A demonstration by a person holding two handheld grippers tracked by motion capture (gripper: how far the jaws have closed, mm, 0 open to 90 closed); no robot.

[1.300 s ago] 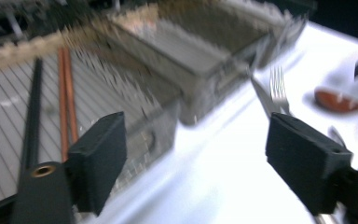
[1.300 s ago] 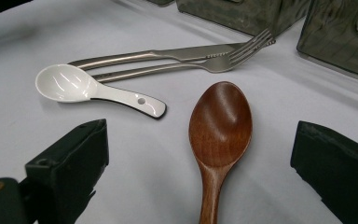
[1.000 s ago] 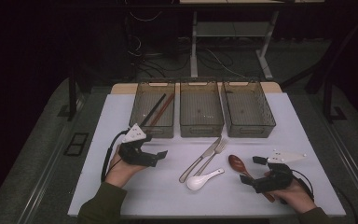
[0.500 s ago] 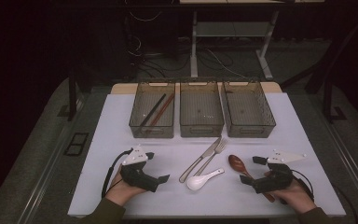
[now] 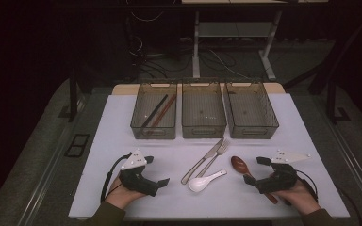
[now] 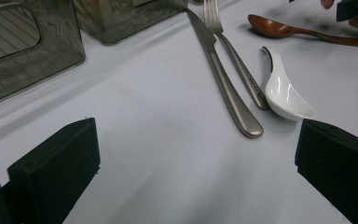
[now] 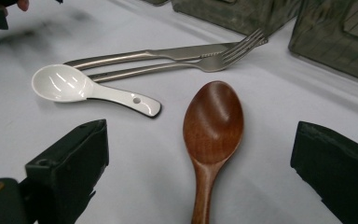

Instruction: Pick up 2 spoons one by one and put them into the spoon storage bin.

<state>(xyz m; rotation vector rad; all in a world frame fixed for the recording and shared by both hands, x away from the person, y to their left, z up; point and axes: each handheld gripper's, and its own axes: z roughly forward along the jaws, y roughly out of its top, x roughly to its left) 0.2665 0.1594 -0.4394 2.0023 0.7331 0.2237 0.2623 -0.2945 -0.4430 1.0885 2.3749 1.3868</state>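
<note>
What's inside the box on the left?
The left box holds a pair of chopsticks, one dark and one reddish brown, lying slantwise on its floor. Nothing else shows inside; its tinted front wall blurs the near bottom edge a little.

Three mesh bins (image 5: 204, 109); two chopsticks (image 5: 155, 113); two spoons (image 5: 206, 180); one knife (image 5: 201, 161); one fork (image 5: 215, 157).

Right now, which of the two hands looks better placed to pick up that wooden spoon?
The right. Its hand-held gripper is open with the wooden spoon lying between its jaws, handle toward the hand. The left hand-held gripper, also open, sits across the table, past the knife and white spoon.
</note>
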